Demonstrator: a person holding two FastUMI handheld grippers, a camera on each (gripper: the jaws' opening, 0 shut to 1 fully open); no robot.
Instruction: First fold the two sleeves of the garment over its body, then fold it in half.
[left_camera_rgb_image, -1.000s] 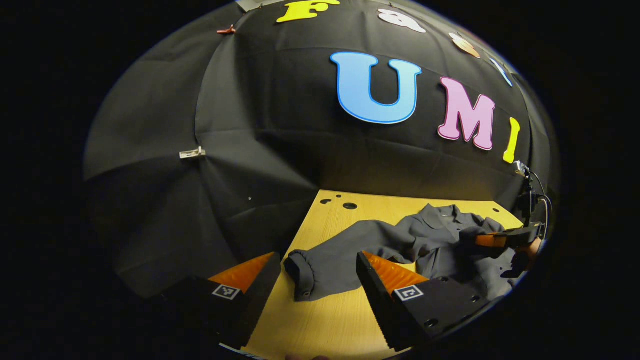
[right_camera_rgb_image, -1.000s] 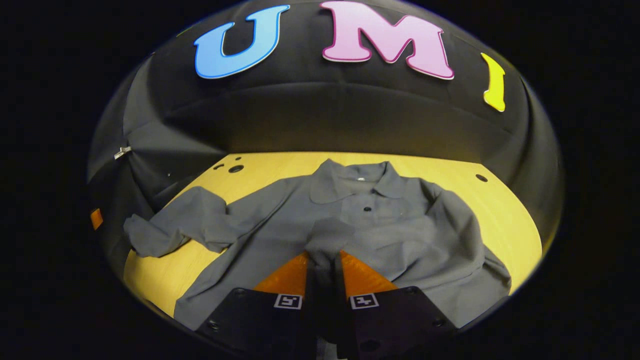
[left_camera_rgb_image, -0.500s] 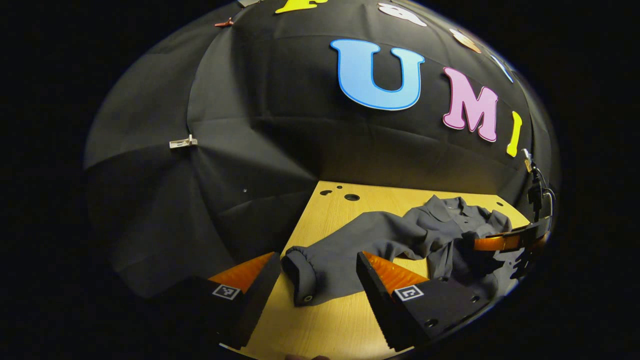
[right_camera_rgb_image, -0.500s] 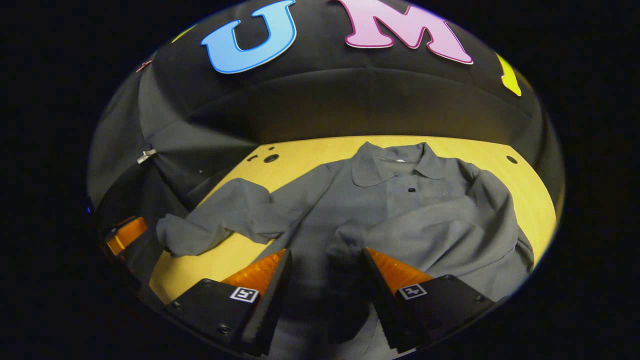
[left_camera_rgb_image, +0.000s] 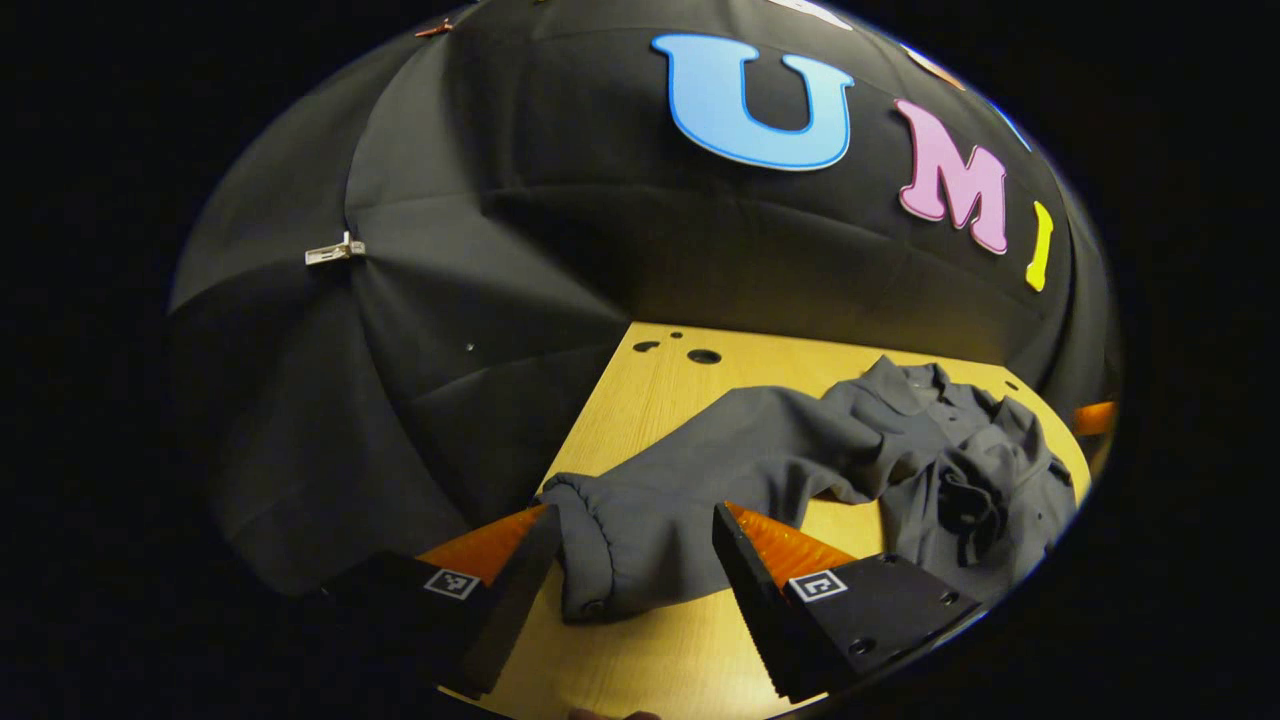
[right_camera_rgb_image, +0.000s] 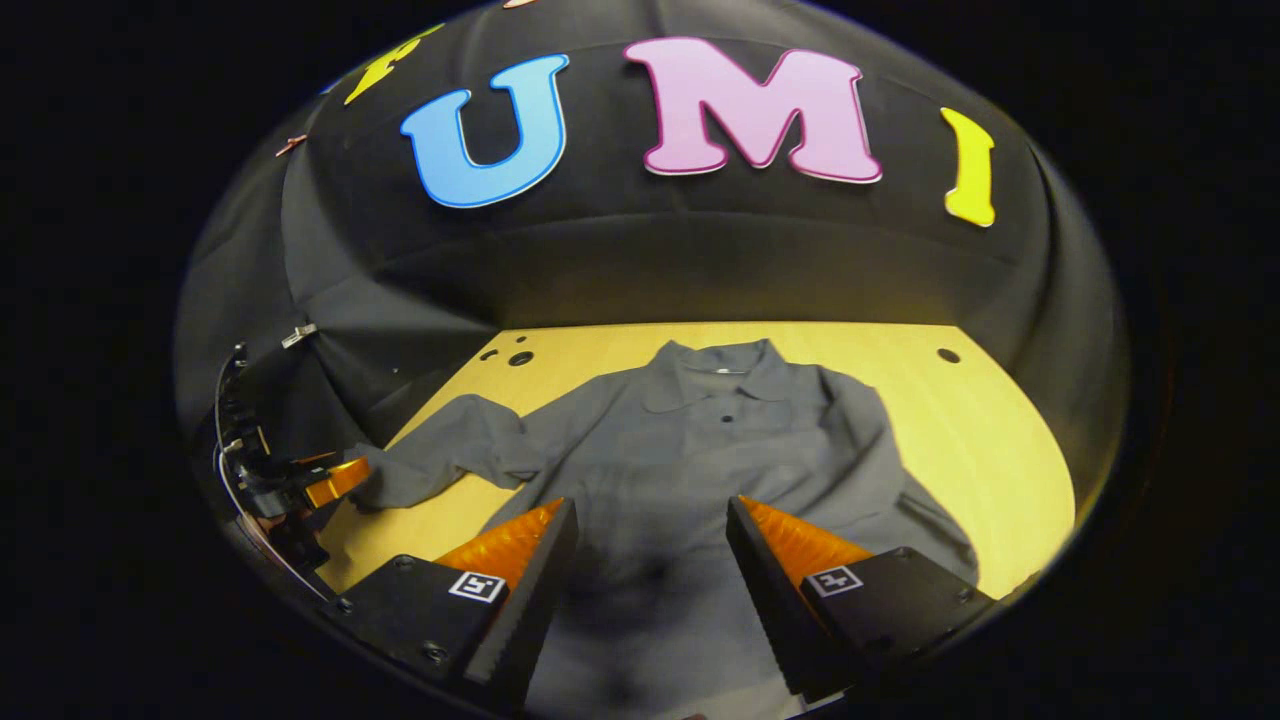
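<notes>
A dark grey collared shirt (right_camera_rgb_image: 720, 440) lies face up on the yellow wooden table (right_camera_rgb_image: 990, 440). Its right sleeve is folded over the body, the cuff (left_camera_rgb_image: 965, 500) bunched on the front. The left sleeve (right_camera_rgb_image: 440, 465) stretches out to the side. In the left gripper view that sleeve's cuff (left_camera_rgb_image: 595, 555) lies on the table between the fingers of my left gripper (left_camera_rgb_image: 630, 545), which is open. My right gripper (right_camera_rgb_image: 650, 525) is open above the shirt's lower body, holding nothing. The left gripper (right_camera_rgb_image: 325, 485) also shows at the sleeve's end in the right gripper view.
Several round holes (left_camera_rgb_image: 703, 356) mark the table's far left corner, and one hole (right_camera_rgb_image: 947, 355) the far right. The table's left edge (left_camera_rgb_image: 585, 430) runs close by the sleeve. A small clip (left_camera_rgb_image: 335, 250) holds the black cloth wall behind.
My right gripper opened, let the right sleeve go on the shirt's body and drew back. My left gripper moved forward until the left cuff lay between its fingers.
</notes>
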